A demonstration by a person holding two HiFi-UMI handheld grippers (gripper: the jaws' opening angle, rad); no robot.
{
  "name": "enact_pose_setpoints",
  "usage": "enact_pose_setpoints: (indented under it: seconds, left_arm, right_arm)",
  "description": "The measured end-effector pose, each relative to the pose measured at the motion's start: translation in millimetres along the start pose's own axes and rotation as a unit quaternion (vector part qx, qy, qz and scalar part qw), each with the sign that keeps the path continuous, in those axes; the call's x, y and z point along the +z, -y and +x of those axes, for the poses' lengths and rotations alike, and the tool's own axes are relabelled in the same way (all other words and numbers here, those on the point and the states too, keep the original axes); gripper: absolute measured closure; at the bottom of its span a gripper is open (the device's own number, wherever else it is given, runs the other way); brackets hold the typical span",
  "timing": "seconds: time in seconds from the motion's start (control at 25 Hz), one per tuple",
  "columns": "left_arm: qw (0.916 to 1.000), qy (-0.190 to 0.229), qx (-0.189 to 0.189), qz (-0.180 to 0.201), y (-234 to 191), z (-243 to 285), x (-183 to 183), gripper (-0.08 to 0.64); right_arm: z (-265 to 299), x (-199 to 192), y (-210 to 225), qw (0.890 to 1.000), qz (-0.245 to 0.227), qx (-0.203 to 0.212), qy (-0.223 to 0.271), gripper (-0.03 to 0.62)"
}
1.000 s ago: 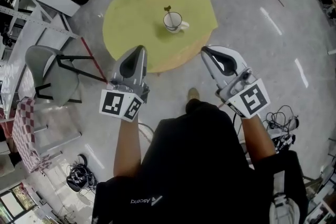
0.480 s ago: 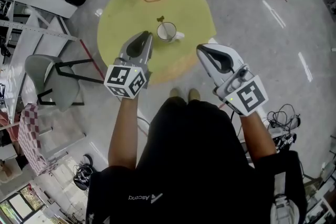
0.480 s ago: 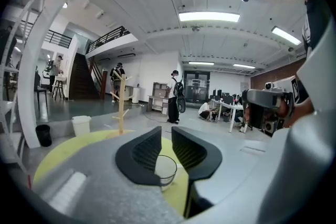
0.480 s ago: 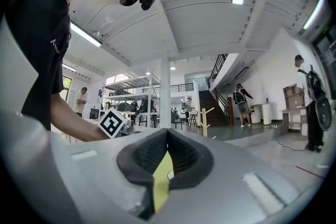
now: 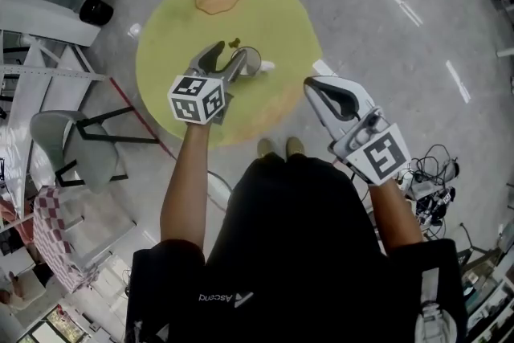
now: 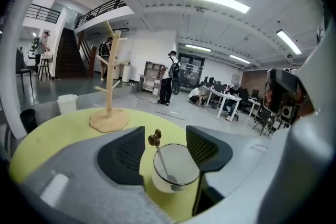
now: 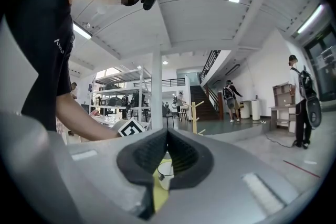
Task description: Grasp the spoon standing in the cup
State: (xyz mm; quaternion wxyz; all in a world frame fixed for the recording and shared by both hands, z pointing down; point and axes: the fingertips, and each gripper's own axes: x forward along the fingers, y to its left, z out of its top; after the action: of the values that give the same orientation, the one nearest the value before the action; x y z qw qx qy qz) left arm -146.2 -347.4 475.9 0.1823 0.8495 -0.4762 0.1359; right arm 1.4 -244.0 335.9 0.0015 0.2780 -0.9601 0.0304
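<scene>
White print (image 5: 218, 300) on the black shirt (image 5: 297, 253), seen upside down, reads "Ascend". The left gripper (image 5: 227, 57) and right gripper (image 5: 312, 84) carry square coded markers (image 5: 382, 156), without letters.

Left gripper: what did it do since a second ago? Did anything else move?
The left gripper went forward over the yellow table to the cup. Its jaws, shut before, are opening, with the spoon and cup between them, not gripped yet. The right gripper stayed back, shut and off the table. Cup and spoon stand where they were.
</scene>
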Motion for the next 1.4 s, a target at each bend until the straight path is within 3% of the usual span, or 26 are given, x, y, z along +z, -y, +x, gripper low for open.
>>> enact_pose_setpoints:
  seconds: [0.32,0.56,1.08,1.4]
  left_arm:
    - [0.9977,-0.051,-0.034,-0.029,-20,34,-24,0.322]
    - [0.9972,-0.045,-0.051,-0.032,-21,37,-26,0.494]
    - [0.9979,0.055,-0.033,0.005,6,-25,22,0.502]
    - [0.9883,0.152,-0.006,0.017,35,-95,75,0.502]
  right_arm:
    - [0,-15,5,0.999,0.004,-0.030,-0.025,0.589]
    - [4,-20,3,0.999,0.004,-0.036,-0.034,0.589]
    - [19,-8,-5,1.000,-0.005,-0.027,-0.012,0.589]
    - [24,16,-16,0.999,-0.025,-0.006,0.028,0.589]
